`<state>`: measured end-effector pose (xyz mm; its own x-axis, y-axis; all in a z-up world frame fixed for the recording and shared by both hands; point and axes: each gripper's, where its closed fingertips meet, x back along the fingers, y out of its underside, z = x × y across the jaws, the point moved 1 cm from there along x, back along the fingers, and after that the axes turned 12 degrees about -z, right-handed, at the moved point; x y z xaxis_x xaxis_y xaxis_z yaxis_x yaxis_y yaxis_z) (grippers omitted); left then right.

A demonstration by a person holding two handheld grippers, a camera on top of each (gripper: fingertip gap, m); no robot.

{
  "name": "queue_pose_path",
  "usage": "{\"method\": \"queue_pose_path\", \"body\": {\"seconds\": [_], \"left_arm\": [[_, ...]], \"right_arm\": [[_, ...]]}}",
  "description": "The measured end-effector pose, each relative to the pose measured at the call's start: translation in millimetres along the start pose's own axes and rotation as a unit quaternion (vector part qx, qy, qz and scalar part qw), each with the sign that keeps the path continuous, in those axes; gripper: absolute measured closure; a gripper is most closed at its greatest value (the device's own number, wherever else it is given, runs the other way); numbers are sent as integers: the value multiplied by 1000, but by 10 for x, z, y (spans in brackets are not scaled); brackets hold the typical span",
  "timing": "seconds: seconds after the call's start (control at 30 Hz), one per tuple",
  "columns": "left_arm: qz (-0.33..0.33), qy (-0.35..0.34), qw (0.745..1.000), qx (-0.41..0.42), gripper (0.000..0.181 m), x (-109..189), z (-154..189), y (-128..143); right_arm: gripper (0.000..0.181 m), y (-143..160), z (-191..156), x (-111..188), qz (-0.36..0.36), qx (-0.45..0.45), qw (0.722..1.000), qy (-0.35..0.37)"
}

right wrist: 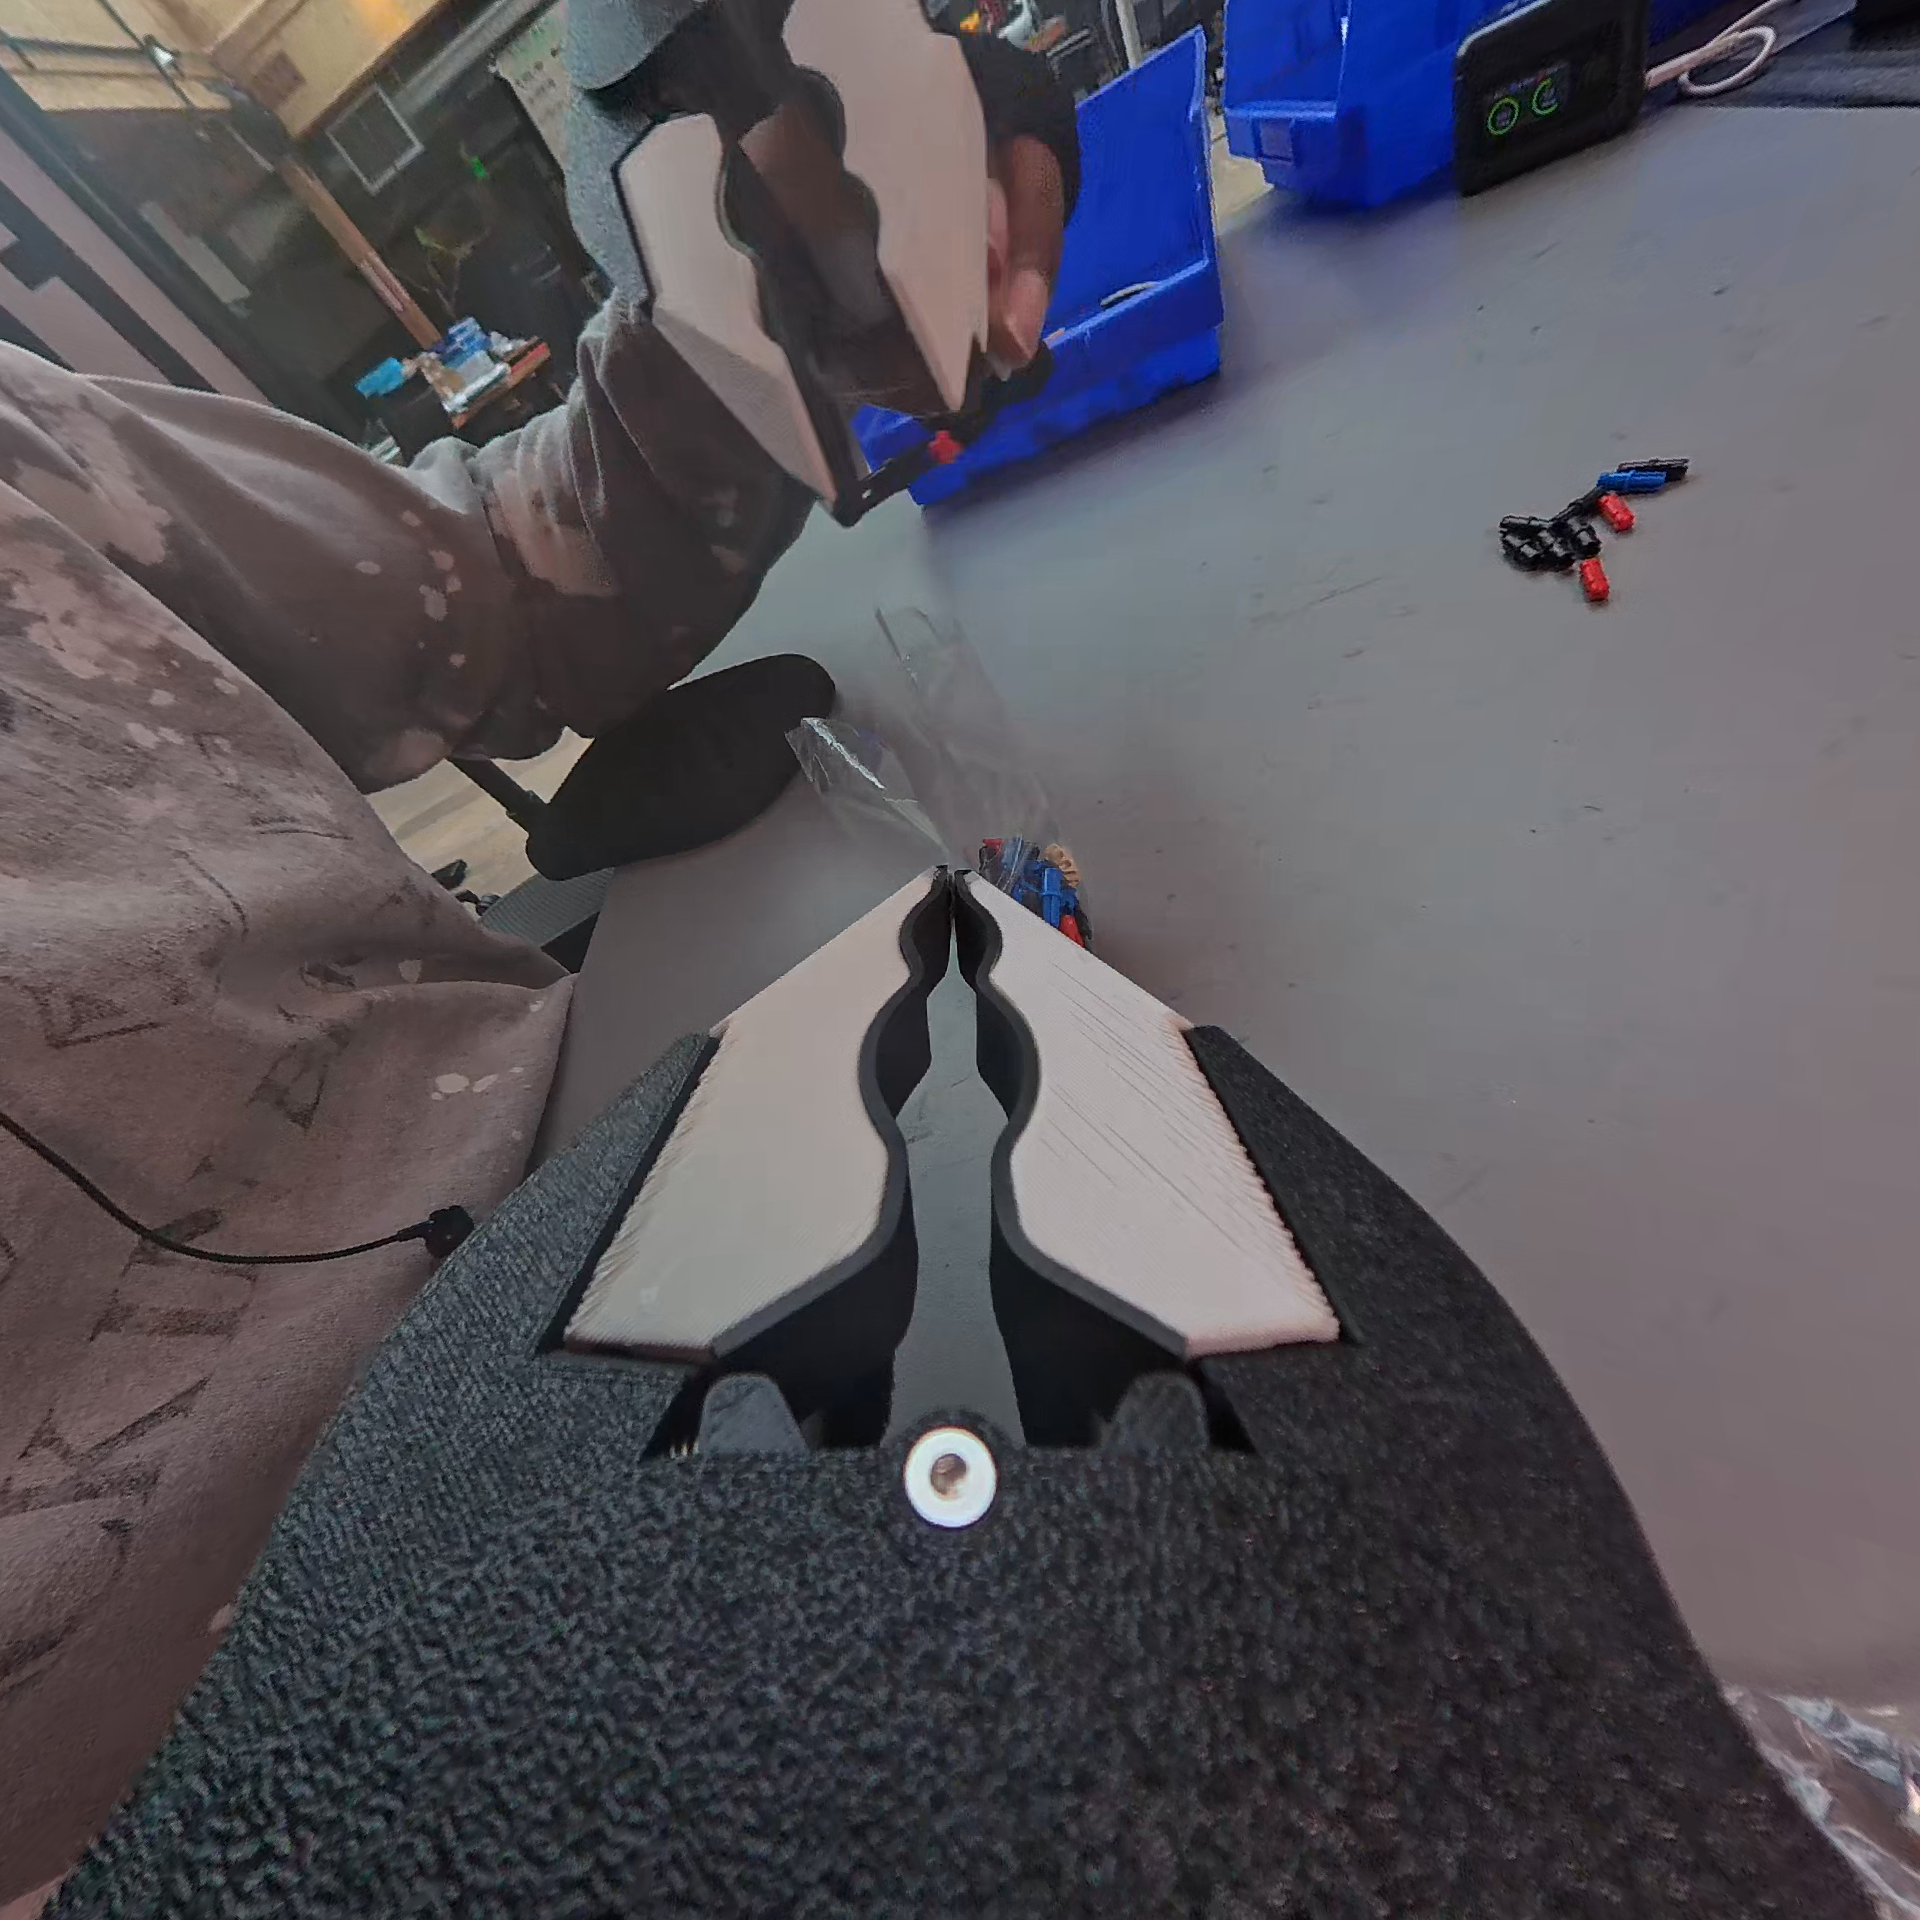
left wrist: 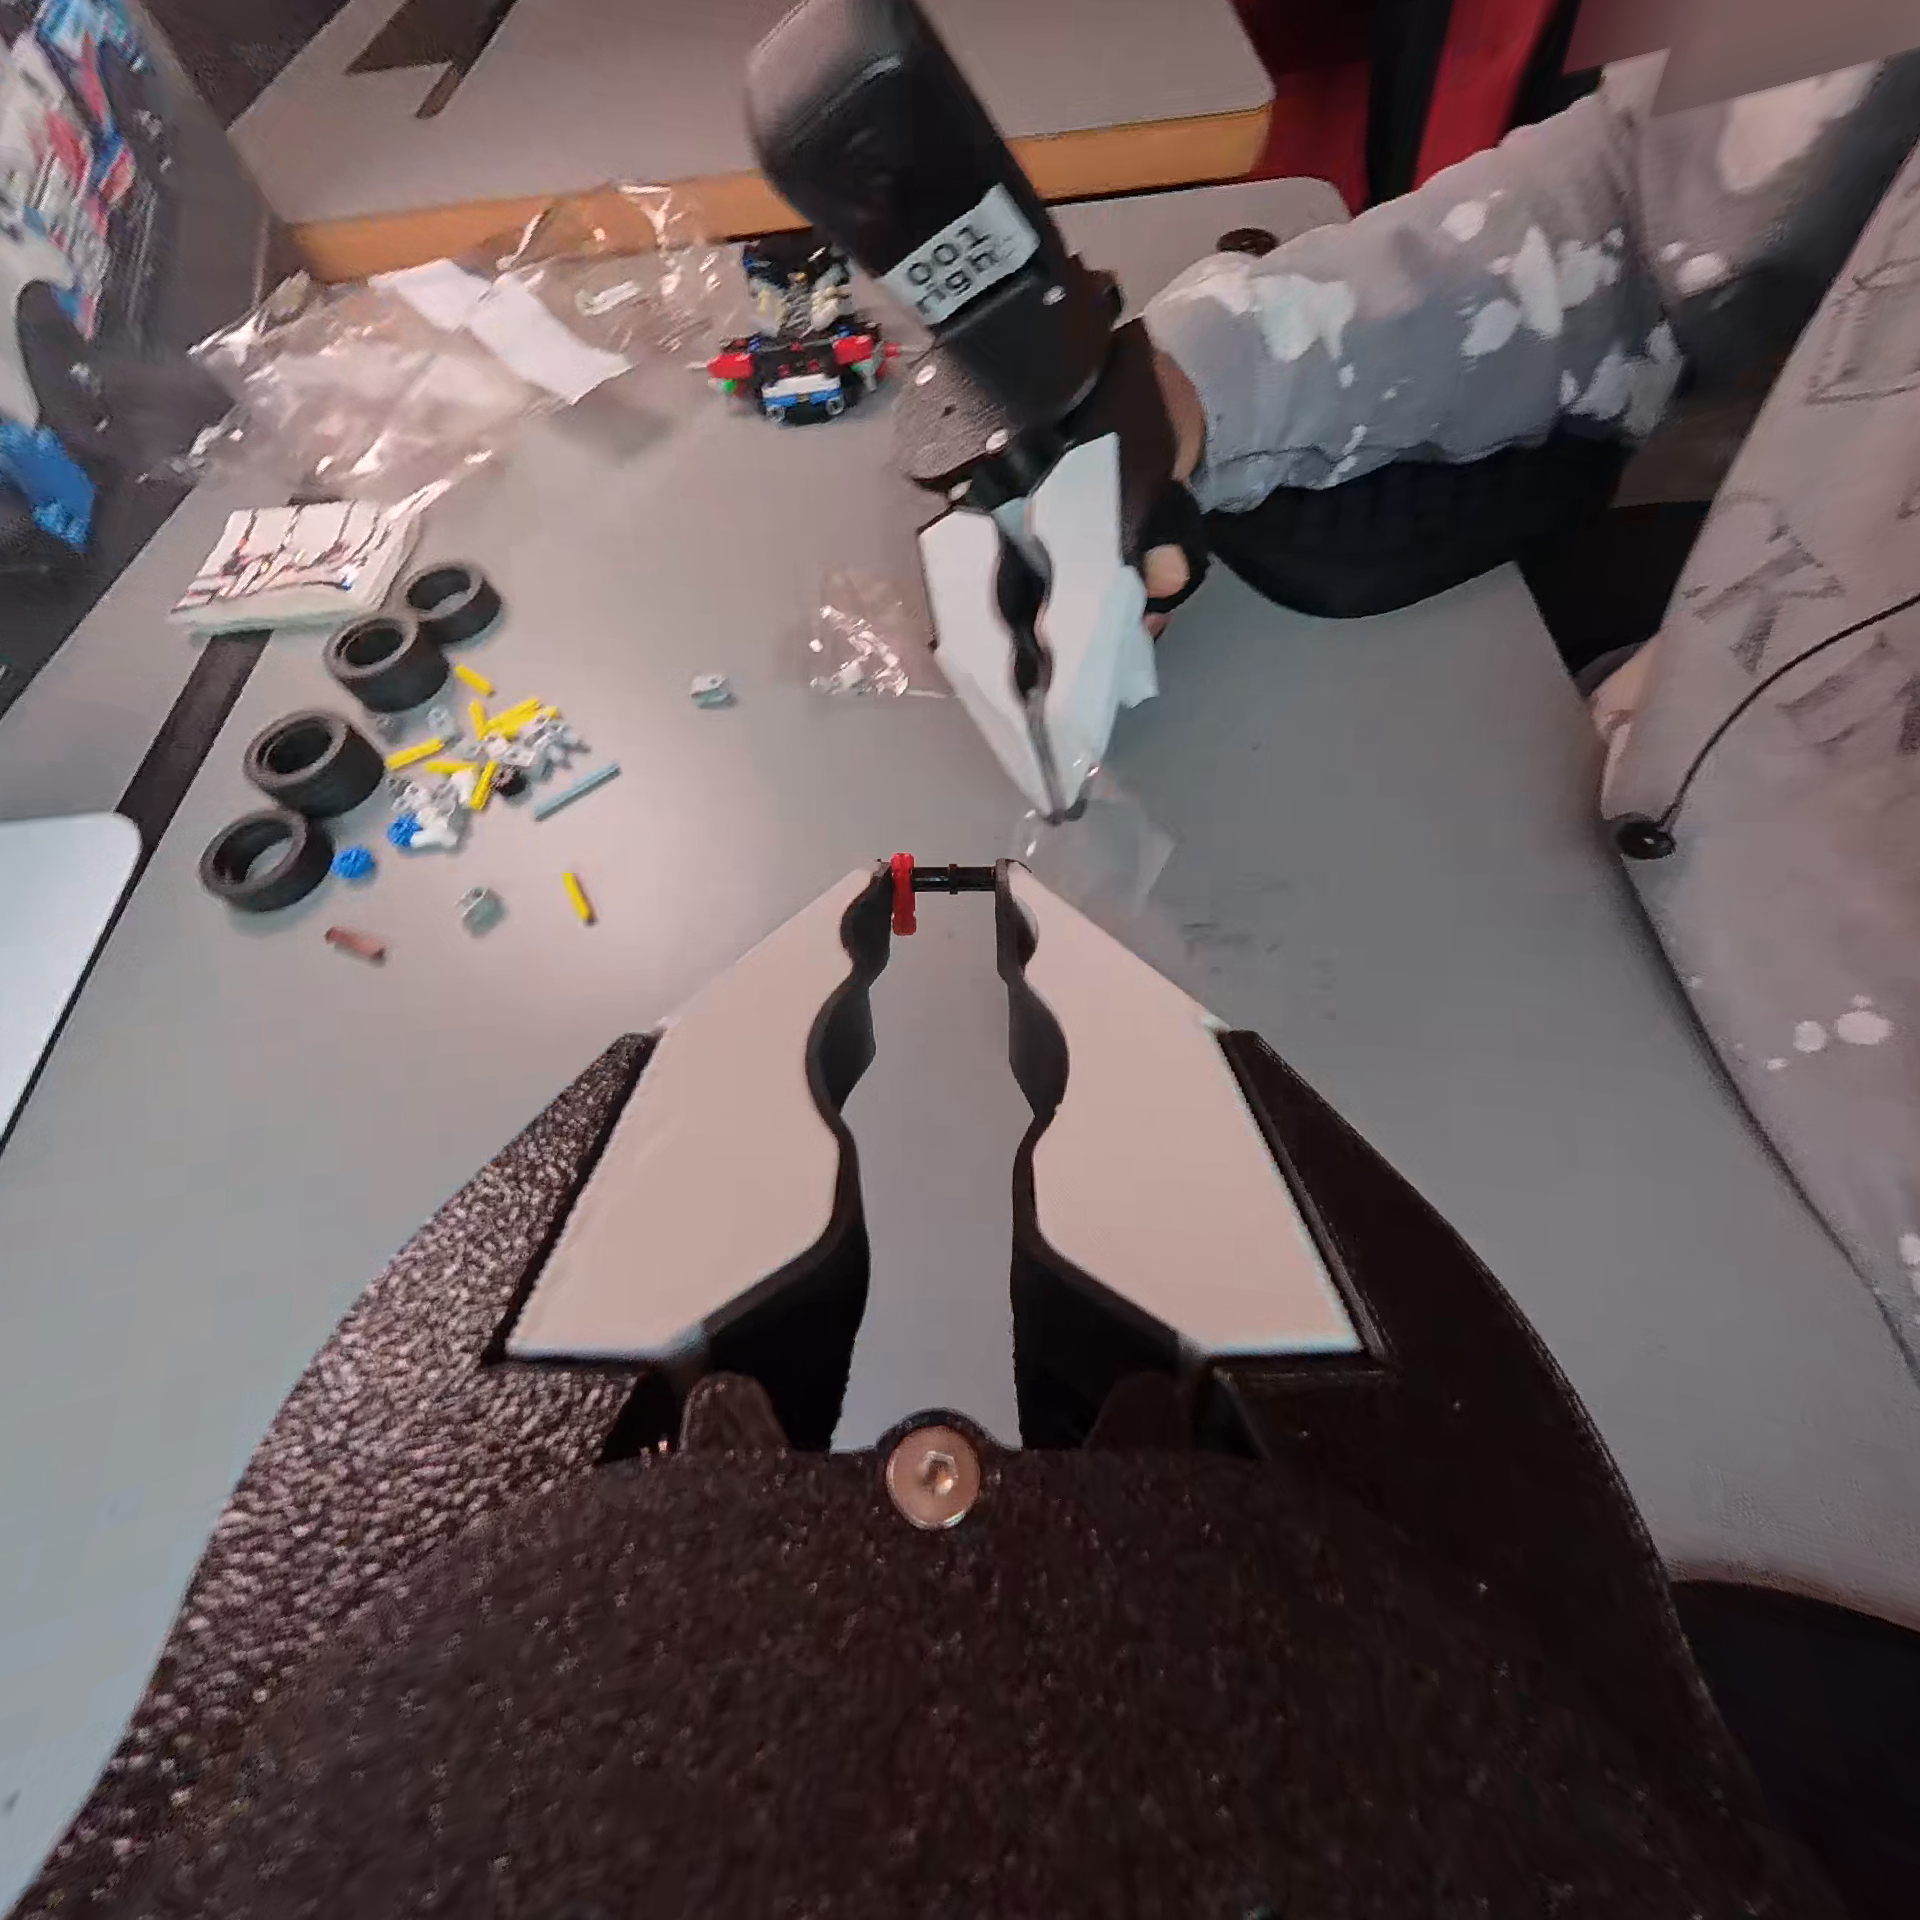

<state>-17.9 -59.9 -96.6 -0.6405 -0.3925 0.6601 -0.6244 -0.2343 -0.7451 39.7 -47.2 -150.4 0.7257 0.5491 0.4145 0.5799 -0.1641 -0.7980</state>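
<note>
My left gripper (left wrist: 940, 878) is shut on a thin black axle (left wrist: 961, 873) that spans its fingertips, with a red bush (left wrist: 902, 894) on the axle's left end, held above the grey table (left wrist: 1351, 1039). It also shows in the right wrist view (right wrist: 909, 457), raised, with the red bush (right wrist: 943, 447). My right gripper (right wrist: 951, 883) is shut on a clear plastic bag (right wrist: 914, 769) holding small blue, red and black parts (right wrist: 1039, 894). In the left wrist view the right gripper (left wrist: 1055, 805) pinches the bag (left wrist: 1117, 847) just beyond and right of my left fingertips.
Several black tyres (left wrist: 312, 758), loose yellow, white and blue parts (left wrist: 478, 748), a booklet (left wrist: 301, 556), empty bags (left wrist: 416, 353) and a part-built model (left wrist: 800, 343) lie far left. Blue bins (right wrist: 1132, 312), a screen device (right wrist: 1548, 94) and black, red and blue pins (right wrist: 1579, 520) lie beyond the right gripper. About 8 centimetres separates my left fingertips from my right.
</note>
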Motion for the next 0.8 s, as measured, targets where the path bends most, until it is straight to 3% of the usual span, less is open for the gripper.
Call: {"method": "queue_pose_path", "body": {"seconds": [0.1,0.3,0.47,0.53,0.63,0.73,0.8], "left_arm": [[-15,22,999,-30,161,-125,197,-112],[-36,36,998,-23,157,-225,252,-29],[-27,-21,999,19,156,-59,-57,102],[-26,-67,995,69,156,17,-374,303],[-66,-143,976,153,154,45,-900,869],[-97,-155,960,213,150,-20,-1167,1330],[-112,-156,955,225,151,-61,-1250,1490]], "right_arm": [[181,4,-8,-3,-1,5,1000,2],[181,11,-19,-5,-5,12,1000,6],[181,12,-20,-6,-6,11,1000,4],[181,13,-21,-9,-6,11,1000,4],[181,15,-25,-15,-7,12,1000,4],[181,18,-32,-18,-8,13,1000,2],[181,19,-34,-17,-9,14,1000,2]]}}
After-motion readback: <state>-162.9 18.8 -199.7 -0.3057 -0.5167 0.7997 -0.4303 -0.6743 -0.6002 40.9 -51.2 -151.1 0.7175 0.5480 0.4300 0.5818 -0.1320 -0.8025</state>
